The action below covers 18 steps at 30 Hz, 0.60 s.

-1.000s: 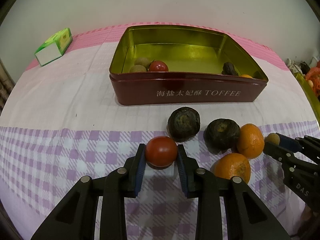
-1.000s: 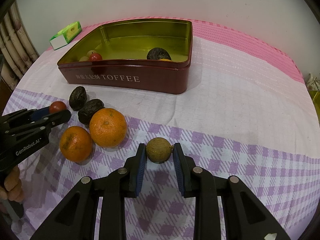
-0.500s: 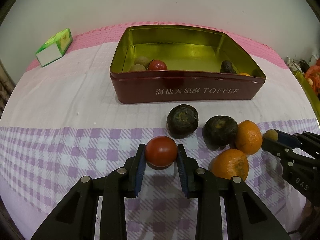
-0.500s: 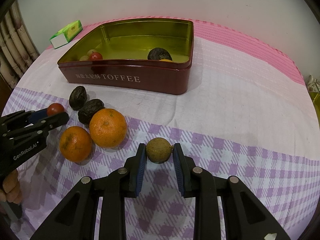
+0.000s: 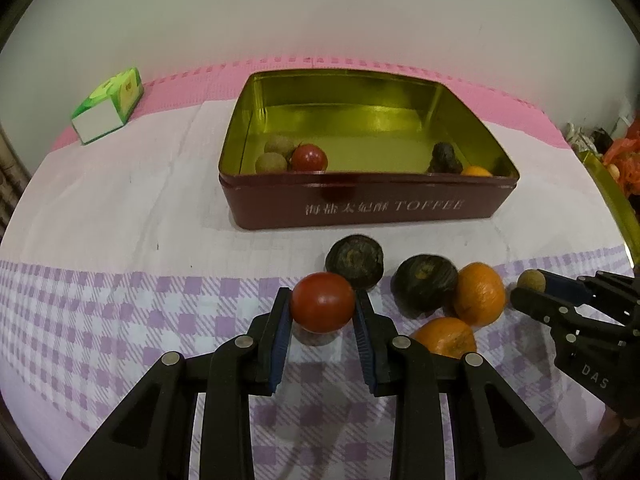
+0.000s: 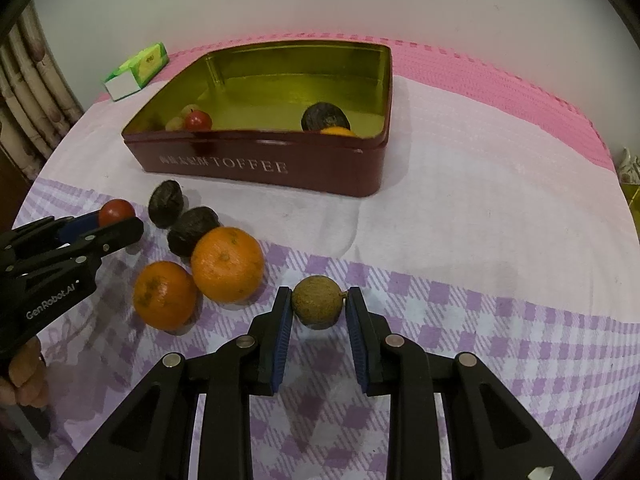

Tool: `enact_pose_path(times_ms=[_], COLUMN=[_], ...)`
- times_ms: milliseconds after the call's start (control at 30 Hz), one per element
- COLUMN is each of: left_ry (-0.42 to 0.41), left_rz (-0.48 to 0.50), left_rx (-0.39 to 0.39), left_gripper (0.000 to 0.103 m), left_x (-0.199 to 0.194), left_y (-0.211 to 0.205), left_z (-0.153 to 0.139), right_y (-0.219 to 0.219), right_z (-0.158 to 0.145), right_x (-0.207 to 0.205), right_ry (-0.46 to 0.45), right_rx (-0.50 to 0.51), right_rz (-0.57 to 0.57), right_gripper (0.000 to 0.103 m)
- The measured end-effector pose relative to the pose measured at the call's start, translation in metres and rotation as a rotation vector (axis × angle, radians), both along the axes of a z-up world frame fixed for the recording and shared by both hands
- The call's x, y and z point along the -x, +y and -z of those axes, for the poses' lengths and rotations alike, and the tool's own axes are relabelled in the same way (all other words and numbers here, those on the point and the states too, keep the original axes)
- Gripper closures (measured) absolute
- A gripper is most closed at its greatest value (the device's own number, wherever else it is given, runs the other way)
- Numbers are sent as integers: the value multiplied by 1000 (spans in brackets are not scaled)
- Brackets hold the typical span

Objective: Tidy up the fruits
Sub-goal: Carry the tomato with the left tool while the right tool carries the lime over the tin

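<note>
The left tool (image 5: pixel 322 307) grips a tomato (image 5: pixel 322 301) above the desk (image 5: pixel 120 208), the tin (image 5: pixel 372 204) at twelve o'clock. Carry it over the rim to the tomato inside. The right tool (image 6: pixel 319 307) pinches a longan (image 6: pixel 317 305); lift it to the tin's left corner, at eleven o'clock.

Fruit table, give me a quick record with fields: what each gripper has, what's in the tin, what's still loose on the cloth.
left gripper: shut on a red tomato, lifted off the cloth
right gripper: holds a small brown fruit between its pads
toffee tin: one red tomato, two small brown fruits, one dark wrinkled fruit, part of an orange
loose on cloth: two oranges, two dark wrinkled fruits
beyond the tin: green and white carton
</note>
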State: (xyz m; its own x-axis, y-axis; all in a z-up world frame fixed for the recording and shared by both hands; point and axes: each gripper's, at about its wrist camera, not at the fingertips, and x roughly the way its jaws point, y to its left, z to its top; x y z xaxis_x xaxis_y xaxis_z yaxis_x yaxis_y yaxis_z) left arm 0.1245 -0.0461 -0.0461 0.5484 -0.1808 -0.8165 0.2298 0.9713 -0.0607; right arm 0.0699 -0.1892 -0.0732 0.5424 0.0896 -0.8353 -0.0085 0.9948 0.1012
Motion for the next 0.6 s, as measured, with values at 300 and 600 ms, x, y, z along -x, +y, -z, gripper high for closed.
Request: enact_pose_path(times_ms=[300,600], left_ry=[-56,-105], left_rz=[3,-8], left_rx=[36,41], left_gripper=[72,72], left_x=[-6,-35], left_y=[2,7], left_z=[-28,-52], right_y=[-4,-6], right_z=[-37,-65], right_x=[-7,-34], right_ry=[-75,-137], right_rx=[-20,-13], right_rz=[-15,-22], right_gripper=[78,78])
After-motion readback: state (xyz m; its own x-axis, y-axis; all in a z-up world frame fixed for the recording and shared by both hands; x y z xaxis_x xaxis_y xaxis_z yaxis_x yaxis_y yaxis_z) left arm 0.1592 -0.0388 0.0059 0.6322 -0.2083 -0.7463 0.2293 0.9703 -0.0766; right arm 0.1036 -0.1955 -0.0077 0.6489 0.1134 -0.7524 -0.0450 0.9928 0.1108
